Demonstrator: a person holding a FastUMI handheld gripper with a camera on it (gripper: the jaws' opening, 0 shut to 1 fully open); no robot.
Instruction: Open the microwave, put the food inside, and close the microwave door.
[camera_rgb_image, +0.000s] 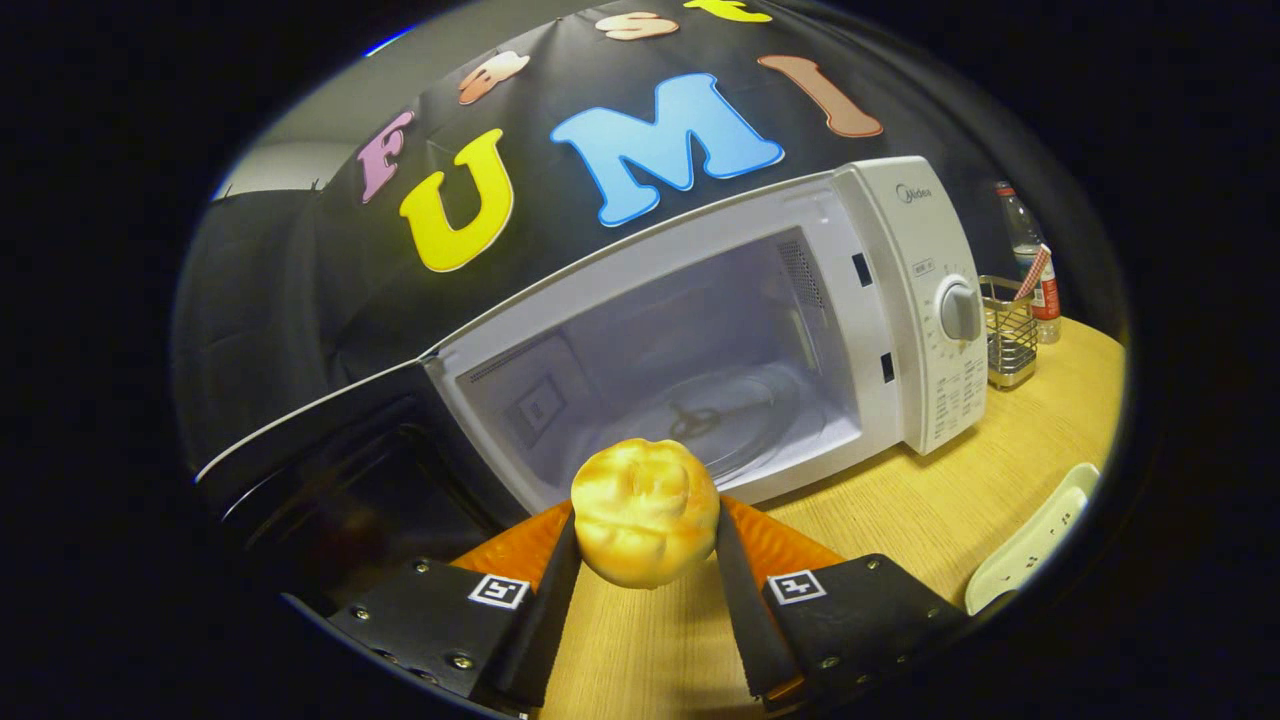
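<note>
My gripper (645, 520) is shut on a golden bread bun (645, 510), with a finger pressing on each side of it. The bun hangs above the wooden table (860, 500), just in front of the microwave's opening. The white microwave (900, 300) stands ahead with its dark door (330, 450) swung wide to the left. Inside its cavity lies the glass turntable (720, 415), bare, just beyond the bun.
Right of the microwave stand a wire mesh holder (1008, 345) and a plastic bottle (1030, 260) with a red cap. A white flat object (1035, 540) lies on the table at the near right. The black cloth wall rises behind the microwave.
</note>
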